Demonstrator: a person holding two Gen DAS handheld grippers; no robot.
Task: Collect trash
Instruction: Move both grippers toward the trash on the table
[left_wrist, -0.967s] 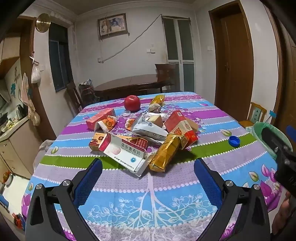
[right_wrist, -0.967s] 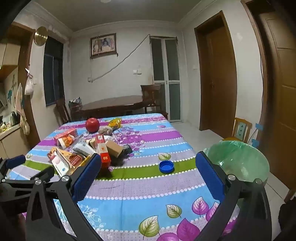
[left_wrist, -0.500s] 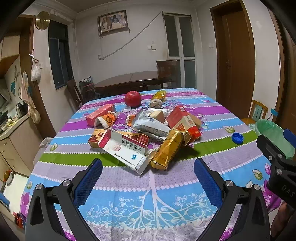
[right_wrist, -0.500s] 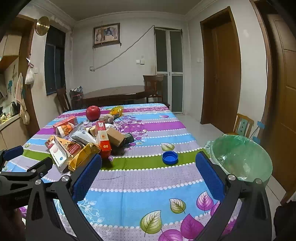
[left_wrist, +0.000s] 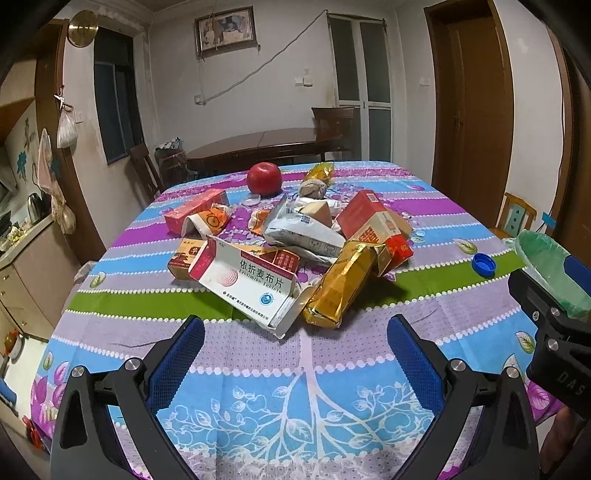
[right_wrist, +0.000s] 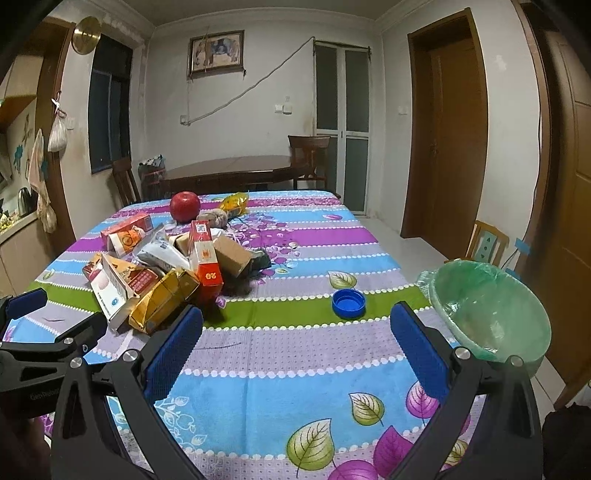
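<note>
Closer now to the trash pile (left_wrist: 291, 254), my left gripper (left_wrist: 295, 354) and right gripper (right_wrist: 295, 343) hover over the tablecloth (right_wrist: 295, 369), both spread apart, empty.

Tablecloth (left_wrist: 258, 373): purple/blue/green stripes w/ leaves. Red apple (left_wrist: 264, 178), gold packet (left_wrist: 341, 284), blue cap (right_wrist: 348, 302).

Glossy gold foil pack (left_wrist: 341, 286), matt card box (left_wrist: 245, 282), cloth tablecloth (right_wrist: 295, 369), shiny plastic bin liner (right_wrist: 491, 314), polished wood table (right_wrist: 236, 170).

A heap of boxes and packets (left_wrist: 280, 254) is piled on the table (left_wrist: 295, 398), with an apple (left_wrist: 264, 178) behind it. A bottle cap (right_wrist: 348, 302) lies to the right, and a lined bin (right_wrist: 491, 314) stands just beyond the table's right edge.
</note>
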